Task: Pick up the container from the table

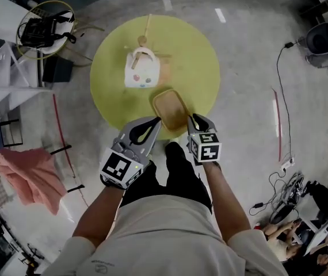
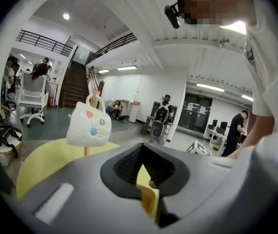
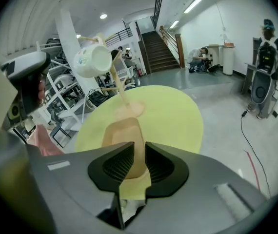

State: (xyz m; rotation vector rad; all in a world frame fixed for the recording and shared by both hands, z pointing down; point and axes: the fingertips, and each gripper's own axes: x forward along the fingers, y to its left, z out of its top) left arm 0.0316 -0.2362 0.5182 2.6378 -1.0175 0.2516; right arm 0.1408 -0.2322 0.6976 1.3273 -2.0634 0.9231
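Observation:
A tan shallow container lies near the front edge of the round yellow table. My right gripper is shut on the container's near right rim, and the tan wall runs up between its jaws. My left gripper is shut with its tips together, just off the container's near left corner; I see nothing held in it. Behind the container a white mug hangs on a wooden stand.
A pink cloth hangs on a rack at the left. A basket with a black bag stands at the back left. Cables trail over the floor at the right. People stand in the far background.

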